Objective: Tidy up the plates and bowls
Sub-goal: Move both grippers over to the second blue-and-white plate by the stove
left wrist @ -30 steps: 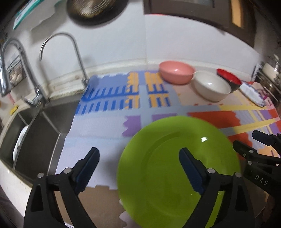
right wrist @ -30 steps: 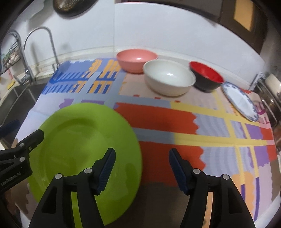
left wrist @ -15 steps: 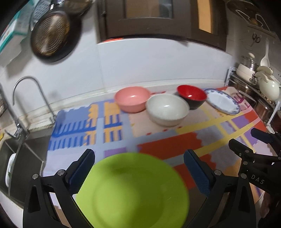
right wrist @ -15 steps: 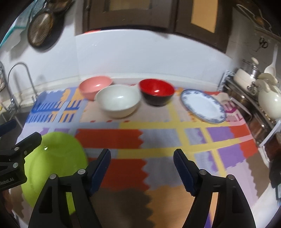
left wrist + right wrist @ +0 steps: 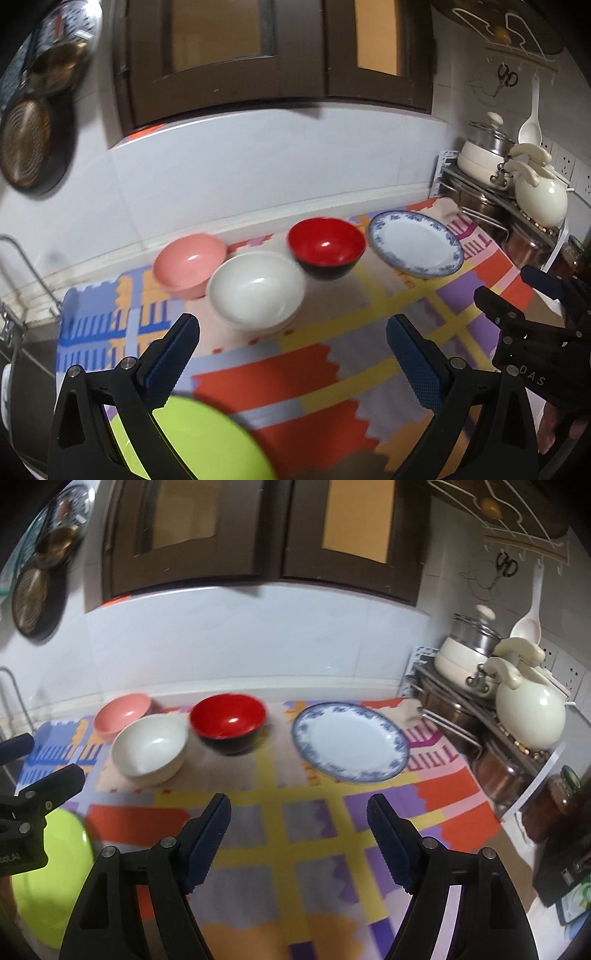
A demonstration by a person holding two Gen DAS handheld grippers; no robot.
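White wall (image 5: 240,635), dark wood cabinets (image 5: 258,528), patterned counter mat (image 5: 295,830)

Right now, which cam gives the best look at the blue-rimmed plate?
Right wrist. The blue-rimmed plate sits near the middle of that view, whole rim visible, lying on the mat right of the red bowl. The left wrist also shows the whole plate, but smaller, farther off and toward the right side.

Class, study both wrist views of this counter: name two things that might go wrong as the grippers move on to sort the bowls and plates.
1. The pink bowl, white bowl and red bowl sit crowded together, so gripping one may knock its neighbour.
2. The blue-rimmed plate lies near the cream kettle and pot rack; a wide swing by the right gripper might strike them.
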